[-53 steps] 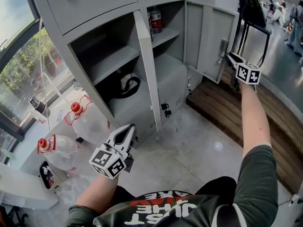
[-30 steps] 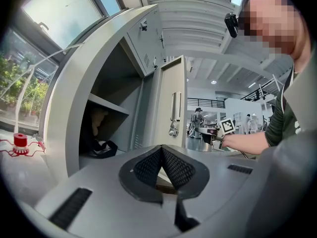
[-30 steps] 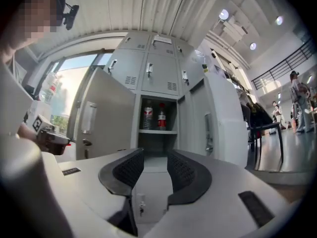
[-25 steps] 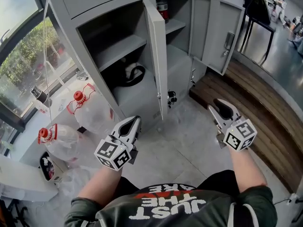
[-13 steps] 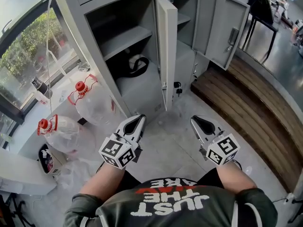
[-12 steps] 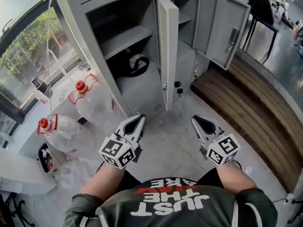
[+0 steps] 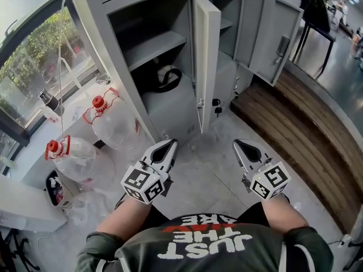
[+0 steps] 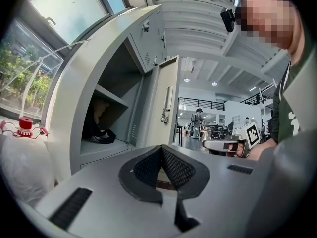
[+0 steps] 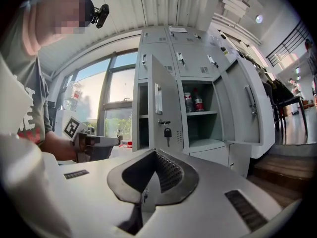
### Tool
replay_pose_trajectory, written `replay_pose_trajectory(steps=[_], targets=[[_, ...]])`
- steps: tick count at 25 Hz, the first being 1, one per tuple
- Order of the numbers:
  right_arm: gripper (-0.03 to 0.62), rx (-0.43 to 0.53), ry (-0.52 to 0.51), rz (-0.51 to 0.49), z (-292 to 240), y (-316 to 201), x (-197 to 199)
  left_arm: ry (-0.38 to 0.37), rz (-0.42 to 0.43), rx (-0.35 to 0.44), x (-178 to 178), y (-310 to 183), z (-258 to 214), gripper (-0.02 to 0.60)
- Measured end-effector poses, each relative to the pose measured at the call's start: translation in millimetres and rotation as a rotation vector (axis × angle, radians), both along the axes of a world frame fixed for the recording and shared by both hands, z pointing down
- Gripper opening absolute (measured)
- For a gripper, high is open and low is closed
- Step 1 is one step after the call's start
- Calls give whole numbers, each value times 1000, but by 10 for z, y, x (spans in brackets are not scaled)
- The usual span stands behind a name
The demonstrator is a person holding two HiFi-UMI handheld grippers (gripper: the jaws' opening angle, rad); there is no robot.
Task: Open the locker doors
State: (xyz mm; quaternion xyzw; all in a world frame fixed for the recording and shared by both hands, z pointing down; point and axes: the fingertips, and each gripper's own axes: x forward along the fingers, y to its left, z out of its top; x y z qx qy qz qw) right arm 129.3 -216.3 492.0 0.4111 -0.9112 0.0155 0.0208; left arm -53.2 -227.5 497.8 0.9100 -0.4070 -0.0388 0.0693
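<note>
The grey lockers stand ahead with two doors swung open: the middle door edge-on to me and the right door. Both grippers hang low in front of my body, well short of the lockers and touching nothing. My left gripper is shut and empty, its pads meeting at the tip. My right gripper has just been closing with nothing between its jaws; its pads now meet. In the right gripper view a key fob hangs from the middle door's lock.
A black bag lies in the left open compartment; bottles stand on the right compartment's shelf. Two large water jugs sit on the floor at left by the window. A wooden step runs along the right.
My right gripper has come away from the right door, dropped down beside the left gripper and closed its jaws. The left gripper has barely shifted. Both doors stay open.
</note>
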Motion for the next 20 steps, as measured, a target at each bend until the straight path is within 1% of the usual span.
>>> replay_pose_trajectory(steps=[20], targets=[[35,-8,0,-5,35,-34,2,1,-3,-3,-12,-19,49,6]])
